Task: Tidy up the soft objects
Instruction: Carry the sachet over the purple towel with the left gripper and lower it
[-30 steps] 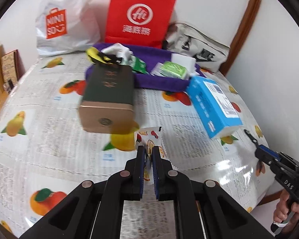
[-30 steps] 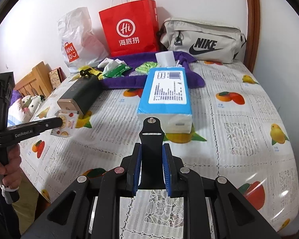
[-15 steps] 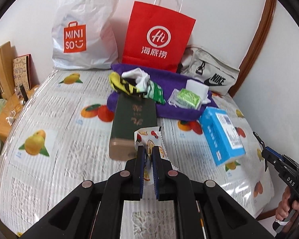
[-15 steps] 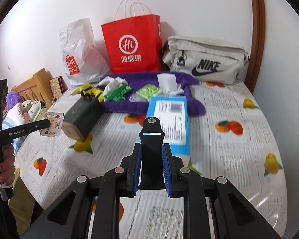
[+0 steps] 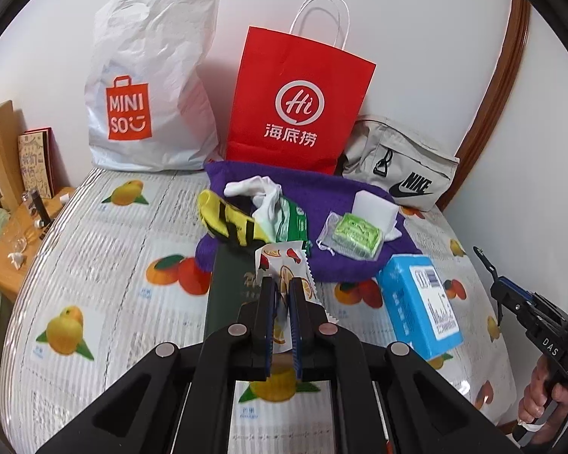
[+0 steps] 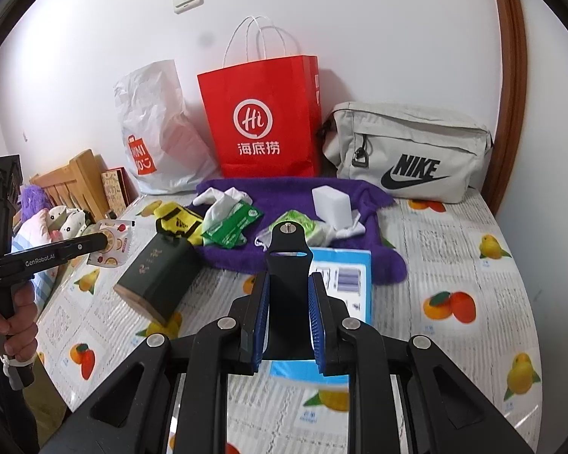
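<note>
My left gripper is shut on a small fruit-print packet, held above the bed; it also shows in the right wrist view. My right gripper is shut on a black watch strap, held above the blue box. A purple towel lies near the wall with white socks, a yellow-black sock, a green packet, a green soap bag and a white block on it.
A dark green box lies left of the blue tissue box on the fruit-print bed cover. A white Miniso bag, a red paper bag and a grey Nike bag stand at the wall. A wooden nightstand is left.
Both grippers have risen and drawn back from the bed, each still holding its item. More of the bags and wall is now in view.
</note>
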{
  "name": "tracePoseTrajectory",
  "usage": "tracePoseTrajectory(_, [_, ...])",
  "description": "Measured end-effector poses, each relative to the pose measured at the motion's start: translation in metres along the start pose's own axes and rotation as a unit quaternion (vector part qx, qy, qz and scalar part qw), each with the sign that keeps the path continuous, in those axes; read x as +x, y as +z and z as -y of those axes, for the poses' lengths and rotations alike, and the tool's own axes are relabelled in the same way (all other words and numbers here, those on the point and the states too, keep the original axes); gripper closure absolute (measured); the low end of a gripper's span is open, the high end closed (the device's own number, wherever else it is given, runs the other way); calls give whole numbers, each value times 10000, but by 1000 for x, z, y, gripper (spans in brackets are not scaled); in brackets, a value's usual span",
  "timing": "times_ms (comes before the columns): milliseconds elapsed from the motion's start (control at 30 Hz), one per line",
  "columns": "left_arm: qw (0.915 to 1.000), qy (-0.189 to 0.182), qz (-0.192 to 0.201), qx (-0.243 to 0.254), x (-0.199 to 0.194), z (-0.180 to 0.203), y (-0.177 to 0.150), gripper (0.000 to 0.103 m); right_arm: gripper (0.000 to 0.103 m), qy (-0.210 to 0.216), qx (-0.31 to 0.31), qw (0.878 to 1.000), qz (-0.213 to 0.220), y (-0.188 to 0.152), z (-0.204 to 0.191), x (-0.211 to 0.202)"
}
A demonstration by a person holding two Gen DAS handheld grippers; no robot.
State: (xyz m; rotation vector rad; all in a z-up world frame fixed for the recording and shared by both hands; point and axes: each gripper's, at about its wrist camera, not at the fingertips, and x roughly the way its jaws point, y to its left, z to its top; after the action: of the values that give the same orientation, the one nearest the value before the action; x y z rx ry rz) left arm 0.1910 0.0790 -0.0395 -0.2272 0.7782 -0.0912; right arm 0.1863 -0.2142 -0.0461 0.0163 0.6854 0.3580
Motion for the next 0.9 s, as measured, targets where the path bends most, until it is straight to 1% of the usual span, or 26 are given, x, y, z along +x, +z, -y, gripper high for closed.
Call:
tracePoseTrajectory(267, [10000,10,-12,19,24,6,21,95,83,-5,57,10000,-32,16,13,21])
tracePoseTrajectory(567, [9998,114,-66,118,53,10,46,95,83,-3,-12,10000,-35,40,25,51])
tracePoseTrajectory(667, [9998,161,-59,136,62,8,57,95,83,237,51,9997,-29,48,30,60])
tracePoseTrajectory(700, [9998,176,-52,127,65,8,60,95,83,260,30,9997,-27,51,31,64])
tracePoseTrajectory(767, [9998,169,-53,94,70,7,67,95,83,138,-58,9999,-33,56,30,72])
tracePoseTrajectory(900, [9999,124,-93,18,86,9,78,95,83,161,-78,9998,-123,65,34,92])
